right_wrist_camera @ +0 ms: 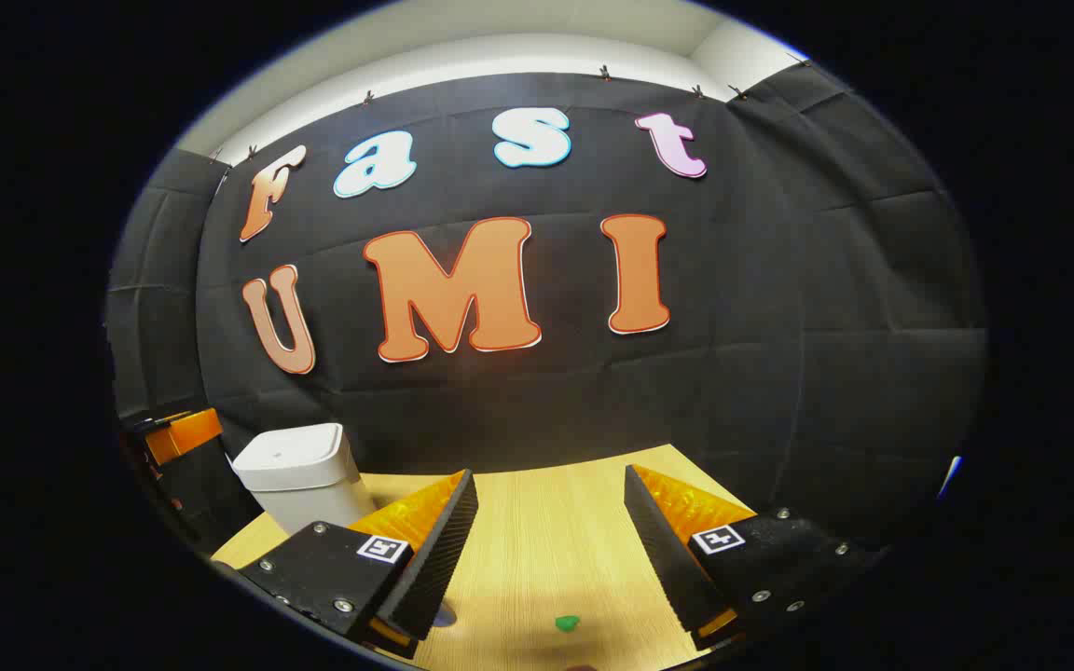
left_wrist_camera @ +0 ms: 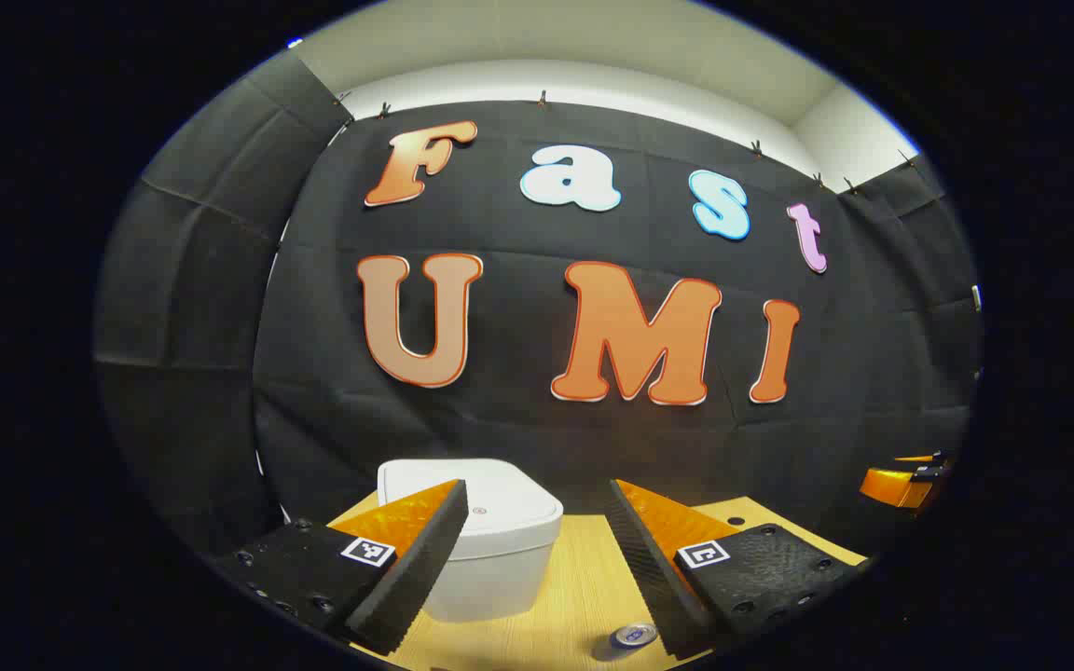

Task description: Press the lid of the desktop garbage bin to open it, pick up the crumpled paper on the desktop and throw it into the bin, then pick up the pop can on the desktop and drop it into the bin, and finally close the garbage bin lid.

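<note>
The wooden table (left_wrist_camera: 574,578) ran out ahead of me to the black booth wall (left_wrist_camera: 537,429), and it was the biggest thing I had under both cameras. On it stood the white garbage bin (left_wrist_camera: 500,550), lid down and flat; in the left gripper view it sat just past my left gripper (left_wrist_camera: 537,550), partly behind one finger, while in the right gripper view it stood off toward the table's far corner (right_wrist_camera: 299,475). My left gripper was released, its fingers spread wide with nothing between them. My right gripper (right_wrist_camera: 546,550) was likewise parted and held nothing, hanging over bare wood. In the left gripper view the other gripper's body (left_wrist_camera: 901,485) showed at the edge. The pop can (left_wrist_camera: 632,636) stood upright on the table close under the left gripper's finger, top toward me. Smallest was a green scrap (right_wrist_camera: 567,622) on the wood between the right fingers; I could not tell what it was.
</note>
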Demonstrator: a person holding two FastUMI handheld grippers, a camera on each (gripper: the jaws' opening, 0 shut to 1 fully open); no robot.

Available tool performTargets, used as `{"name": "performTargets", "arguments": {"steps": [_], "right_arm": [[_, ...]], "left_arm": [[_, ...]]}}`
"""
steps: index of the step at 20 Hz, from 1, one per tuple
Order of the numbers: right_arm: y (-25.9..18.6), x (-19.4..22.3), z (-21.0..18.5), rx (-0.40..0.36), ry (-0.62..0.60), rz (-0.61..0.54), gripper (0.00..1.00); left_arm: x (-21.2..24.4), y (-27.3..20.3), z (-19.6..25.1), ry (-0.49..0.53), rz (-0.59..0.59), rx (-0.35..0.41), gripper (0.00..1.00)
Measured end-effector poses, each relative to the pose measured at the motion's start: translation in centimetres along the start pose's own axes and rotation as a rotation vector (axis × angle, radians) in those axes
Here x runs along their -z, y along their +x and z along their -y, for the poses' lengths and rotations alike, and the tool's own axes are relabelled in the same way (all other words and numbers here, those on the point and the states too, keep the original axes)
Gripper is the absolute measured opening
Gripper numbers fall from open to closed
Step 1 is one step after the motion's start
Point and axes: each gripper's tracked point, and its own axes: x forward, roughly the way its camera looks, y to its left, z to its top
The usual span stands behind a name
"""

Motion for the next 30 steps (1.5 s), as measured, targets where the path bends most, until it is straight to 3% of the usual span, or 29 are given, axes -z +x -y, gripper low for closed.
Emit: {"name": "performTargets", "arguments": {"steps": [1, 5, 11, 15, 30], "right_arm": [[0.8, 0.2, -0.1, -0.023, -0.004, -0.017, 0.94], [2.4, -0.2, 0.3, -0.072, -0.039, -0.007, 0.94], [4.2, 0.3, 0.3, -0.148, -0.042, -0.033, 0.94], [4.8, -0.5, 0.8, -0.138, -0.101, -0.007, 0.95], [4.9, -1.7, 0.5, -0.144, -0.061, -0.004, 0.94]], "left_arm": [[0.1, 0.2, 0.1, -0.011, -0.011, -0.017, 0.94], [1.9, 1.0, 1.7, -0.05, -0.049, -0.049, 0.94], [2.5, 0.4, 3.0, 0.0, -0.037, -0.109, 0.94], [3.9, 0.9, 4.3, -0.014, -0.075, -0.078, 0.94], [4.6, 3.0, 5.9, 0.035, -0.123, -0.036, 0.94]]}}
